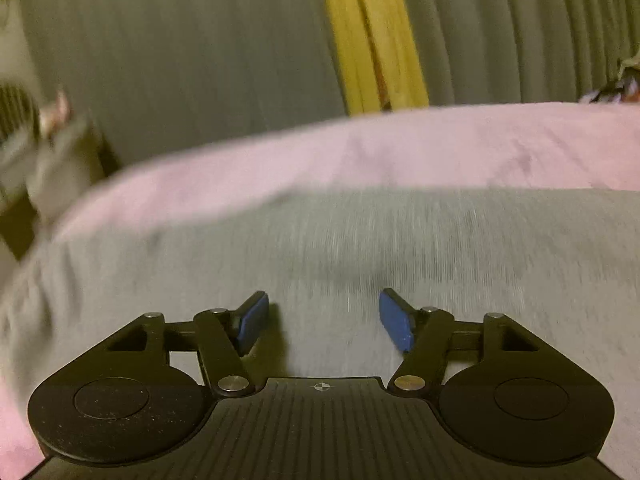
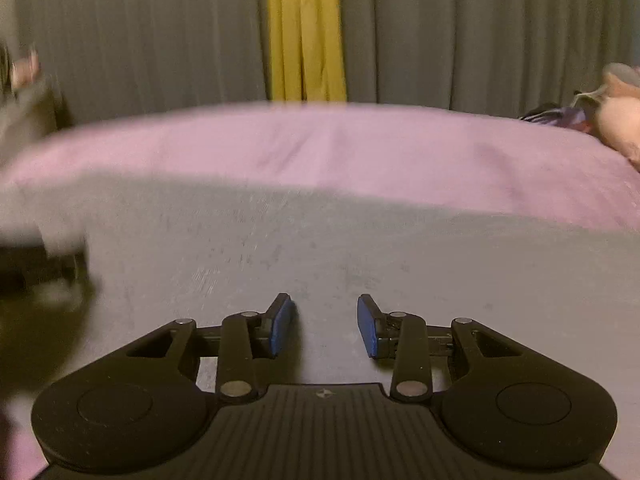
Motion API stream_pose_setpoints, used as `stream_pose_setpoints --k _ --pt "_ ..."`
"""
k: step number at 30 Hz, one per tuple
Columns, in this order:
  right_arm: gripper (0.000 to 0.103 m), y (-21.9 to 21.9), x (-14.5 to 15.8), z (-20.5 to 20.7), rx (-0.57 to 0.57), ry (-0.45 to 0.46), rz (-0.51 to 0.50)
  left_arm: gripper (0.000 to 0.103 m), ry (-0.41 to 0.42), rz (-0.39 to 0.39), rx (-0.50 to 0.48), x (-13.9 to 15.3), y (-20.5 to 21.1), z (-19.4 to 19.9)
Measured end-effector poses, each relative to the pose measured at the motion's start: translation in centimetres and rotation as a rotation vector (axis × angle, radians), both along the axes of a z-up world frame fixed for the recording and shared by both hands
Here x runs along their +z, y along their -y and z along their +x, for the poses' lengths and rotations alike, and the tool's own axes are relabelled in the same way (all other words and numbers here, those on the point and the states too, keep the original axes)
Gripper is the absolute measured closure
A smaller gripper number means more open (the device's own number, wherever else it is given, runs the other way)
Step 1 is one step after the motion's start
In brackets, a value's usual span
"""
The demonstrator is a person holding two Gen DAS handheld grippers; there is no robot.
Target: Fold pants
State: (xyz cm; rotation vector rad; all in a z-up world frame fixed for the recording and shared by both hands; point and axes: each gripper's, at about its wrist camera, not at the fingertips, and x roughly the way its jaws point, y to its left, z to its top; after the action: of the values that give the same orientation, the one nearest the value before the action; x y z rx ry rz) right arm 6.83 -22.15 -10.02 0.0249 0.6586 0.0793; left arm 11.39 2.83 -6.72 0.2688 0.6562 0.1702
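Observation:
Grey pants [image 1: 320,248] lie spread flat on a pink sheet [image 1: 400,152]; both views are motion-blurred. My left gripper [image 1: 324,320] hovers over the grey cloth, its blue pads [image 1: 394,322] wide apart with nothing between them. In the right wrist view the same grey pants [image 2: 320,248] fill the near half of the pink sheet [image 2: 360,152]. My right gripper [image 2: 326,324] is over them too, blue pads [image 2: 366,324] apart, and only flat cloth shows below the gap. The pants' edges run out of view.
Grey curtains with a yellow strip [image 1: 372,32] hang behind the bed. A blurred pale object [image 1: 52,152] stands at the left edge. Dark and pale bundled items [image 2: 600,120] lie at the bed's far right. A dark blurred shape [image 2: 44,272] is at the left.

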Motion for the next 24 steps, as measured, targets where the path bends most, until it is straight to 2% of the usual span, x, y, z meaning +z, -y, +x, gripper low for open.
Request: stream_pose_setpoints --k 1,4,7,8,10,12,14,15,17,19,20,21,23,24 --pt "0.068 -0.8 -0.2 0.9 -0.011 0.025 -0.043 0.037 -0.010 0.009 -0.004 0.0 0.1 1.2" --pt "0.067 -0.5 0.2 4.9 -0.061 0.013 -0.002 0.031 -0.008 0.005 0.011 0.0 0.3 3.3" --pt "0.058 -0.9 0.4 7.7 -0.039 0.036 -0.065 0.030 0.022 0.077 0.003 0.1 1.3 4.9" --pt "0.052 -0.9 0.4 8.2 -0.031 0.036 -0.081 0.030 0.012 0.078 0.011 0.4 1.3 5.7" --pt "0.050 -0.4 1.0 8.7 -0.026 0.027 -0.077 0.030 -0.009 0.021 0.052 1.7 0.7 6.6" --pt "0.050 -0.7 2.8 6.7 -0.030 0.015 -0.028 0.029 -0.039 -0.086 0.078 3.0 -0.6 6.1" --pt "0.046 0.8 3.1 3.3 -0.016 0.027 0.014 0.014 -0.036 -0.180 0.031 3.6 -2.0 3.9" --pt "0.043 1.9 2.9 2.0 0.004 0.011 0.019 0.011 -0.037 -0.197 -0.003 3.4 -2.8 2.7" --pt "0.036 5.3 2.0 -0.5 0.010 -0.053 0.037 0.011 -0.064 -0.145 -0.016 2.2 -4.5 0.6" --pt "0.035 10.6 0.8 -3.5 -0.029 -0.060 0.118 0.008 -0.046 -0.099 0.038 1.1 -7.0 -0.7" --pt "0.035 13.7 0.6 -4.7 -0.086 -0.057 0.163 0.006 -0.040 -0.100 0.082 1.2 -8.4 -1.4" --pt "0.036 16.9 0.5 -5.9 -0.196 -0.063 0.176 0.006 -0.039 -0.105 0.163 1.5 -10.1 -1.9" --pt "0.036 23.0 0.5 -8.4 -0.473 -0.094 0.185 0.012 -0.033 -0.101 0.295 2.4 -12.1 -2.5" --pt "0.036 25.2 0.7 -9.7 -0.584 -0.103 0.211 0.014 -0.030 -0.115 0.315 2.9 -12.5 -2.8"
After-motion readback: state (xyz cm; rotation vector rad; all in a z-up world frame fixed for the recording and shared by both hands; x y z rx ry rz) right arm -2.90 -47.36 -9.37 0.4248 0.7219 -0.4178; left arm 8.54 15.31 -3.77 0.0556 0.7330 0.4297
